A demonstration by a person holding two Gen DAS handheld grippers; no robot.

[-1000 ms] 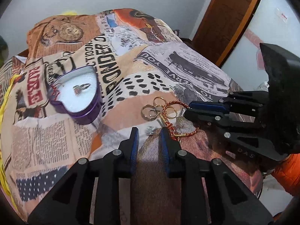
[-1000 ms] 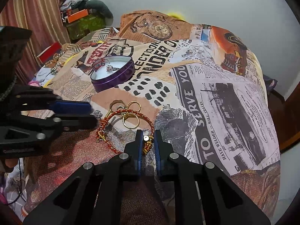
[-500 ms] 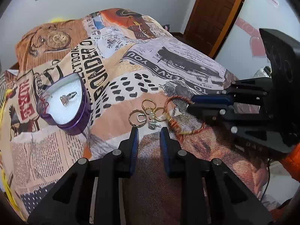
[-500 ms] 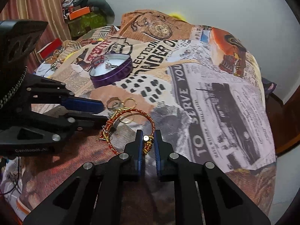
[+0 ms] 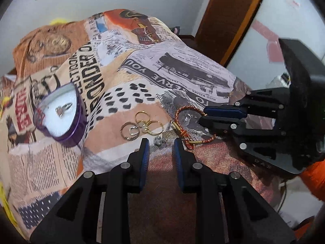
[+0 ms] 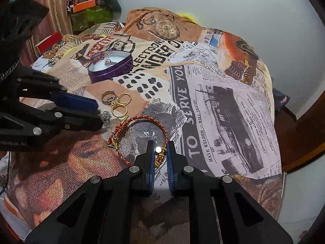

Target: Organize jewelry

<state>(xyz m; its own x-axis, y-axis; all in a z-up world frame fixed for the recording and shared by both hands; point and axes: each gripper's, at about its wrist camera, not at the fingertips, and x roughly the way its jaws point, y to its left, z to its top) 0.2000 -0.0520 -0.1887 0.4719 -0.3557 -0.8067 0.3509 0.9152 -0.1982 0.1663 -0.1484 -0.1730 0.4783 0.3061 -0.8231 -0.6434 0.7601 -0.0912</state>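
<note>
Right claw (image 6: pixel 159 156) is pinching the red bracelet (image 6: pixel 140 134) on the bedspread (image 6: pixel 219 101), left claw (image 5: pixel 160 148) slightly spread and empty over the little stud (image 5: pixel 158 141), so I'd lift slowly toward the purple tin (image 6: pixel 110 67).

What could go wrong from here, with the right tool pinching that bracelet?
The right tool grips the red-and-gold bracelet only at its gold beads, so it may slip free when lifted. Its knotted end lies close to the gold rings and could drag them. The left tool, jaws open, could nudge the small silver ring.
</note>
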